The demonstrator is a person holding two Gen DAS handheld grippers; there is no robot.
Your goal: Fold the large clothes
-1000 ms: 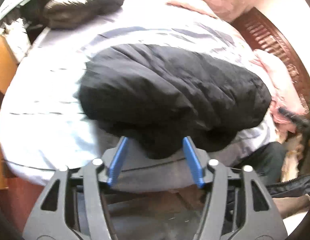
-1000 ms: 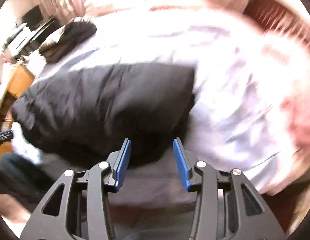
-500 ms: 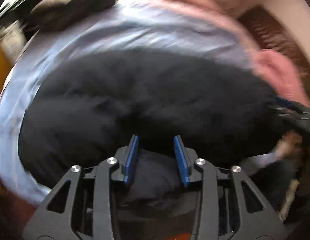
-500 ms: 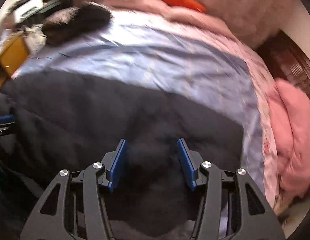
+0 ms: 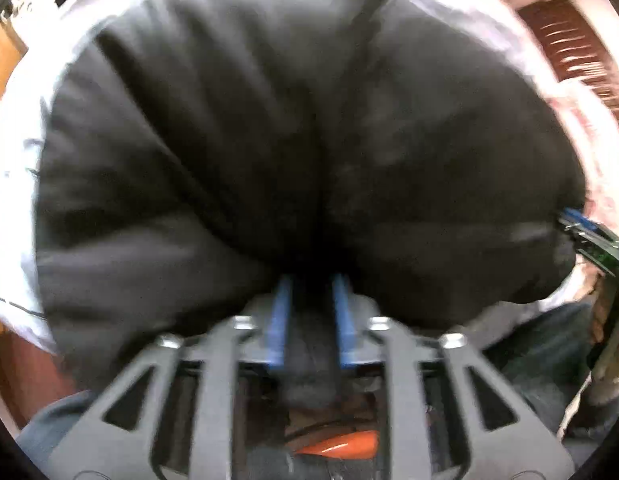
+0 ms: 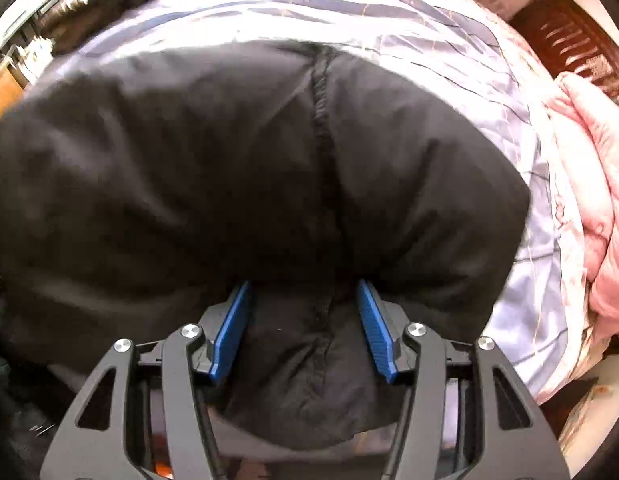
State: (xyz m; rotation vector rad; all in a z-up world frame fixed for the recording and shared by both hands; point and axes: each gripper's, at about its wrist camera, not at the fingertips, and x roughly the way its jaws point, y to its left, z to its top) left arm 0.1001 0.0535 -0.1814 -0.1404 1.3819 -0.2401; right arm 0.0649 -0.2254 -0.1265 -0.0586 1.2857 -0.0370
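Black jacket (image 6: pixel 237 168) is lying on the bed (image 6: pixel 521 128). Left tongs (image 5: pixel 309 316) are pinched tight on its near edge, right tongs (image 6: pixel 303 332) sit wide open around the hem, so lifting now probably drags it lopsided

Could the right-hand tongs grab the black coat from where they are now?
Probably yes. The right tongs stand open with a fold of the black coat already bunched between their blue pads, and nothing lies in between. Closing should catch it. The left tongs look already clamped on the coat.
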